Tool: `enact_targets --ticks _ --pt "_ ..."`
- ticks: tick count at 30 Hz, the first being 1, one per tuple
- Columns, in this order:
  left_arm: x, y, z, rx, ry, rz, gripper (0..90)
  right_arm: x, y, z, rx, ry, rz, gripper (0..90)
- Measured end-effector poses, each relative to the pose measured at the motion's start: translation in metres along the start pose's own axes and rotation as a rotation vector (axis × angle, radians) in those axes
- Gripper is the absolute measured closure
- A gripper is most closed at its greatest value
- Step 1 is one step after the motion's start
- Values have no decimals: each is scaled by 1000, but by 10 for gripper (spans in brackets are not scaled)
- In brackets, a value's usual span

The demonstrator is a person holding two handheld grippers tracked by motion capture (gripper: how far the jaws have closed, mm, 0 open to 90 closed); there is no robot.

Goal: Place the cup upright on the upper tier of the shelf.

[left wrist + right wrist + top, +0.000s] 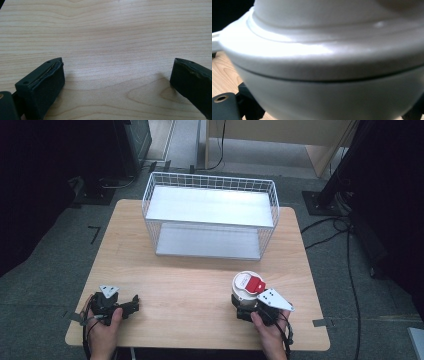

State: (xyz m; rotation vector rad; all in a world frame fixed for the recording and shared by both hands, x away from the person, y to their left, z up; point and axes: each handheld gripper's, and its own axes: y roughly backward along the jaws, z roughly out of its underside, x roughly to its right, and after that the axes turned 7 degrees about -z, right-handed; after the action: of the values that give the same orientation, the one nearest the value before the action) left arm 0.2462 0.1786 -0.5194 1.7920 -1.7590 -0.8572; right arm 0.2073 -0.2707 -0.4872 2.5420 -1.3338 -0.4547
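White jar [246, 290] with red-tagged lid, upright at near right of table [200, 285], gripped low between right gripper [248, 310] jaws. Left gripper [131, 306] at near left, spread wide, holding nothing. Wire basket [210, 215] far behind.

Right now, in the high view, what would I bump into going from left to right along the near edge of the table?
Left gripper, open on the bare wooden table → white lidded container with a red label → right gripper around that container.
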Motion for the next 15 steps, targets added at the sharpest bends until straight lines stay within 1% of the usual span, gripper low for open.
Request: enact_targets --ticks 1,2,3,5,6,8,15 --pt "0 0 0 0 0 0 0 0 0 0 -2 11 -2 76" --pt "0 0 0 0 0 0 0 0 -1 -1 -3 21 -16 77" --pt "0 0 0 0 0 0 0 0 -1 -1 -3 21 -16 77" --pt "0 0 0 0 0 0 0 0 -2 -2 0 5 -33 79" --pt "0 0 0 0 0 0 0 1 -3 -3 10 -3 -42 79" --pt "0 0 0 0 0 0 0 1 -3 -4 16 -13 -49 80" --pt "0 0 0 -1 -3 3 0 -1 -5 -16 55 -26 -55 81"
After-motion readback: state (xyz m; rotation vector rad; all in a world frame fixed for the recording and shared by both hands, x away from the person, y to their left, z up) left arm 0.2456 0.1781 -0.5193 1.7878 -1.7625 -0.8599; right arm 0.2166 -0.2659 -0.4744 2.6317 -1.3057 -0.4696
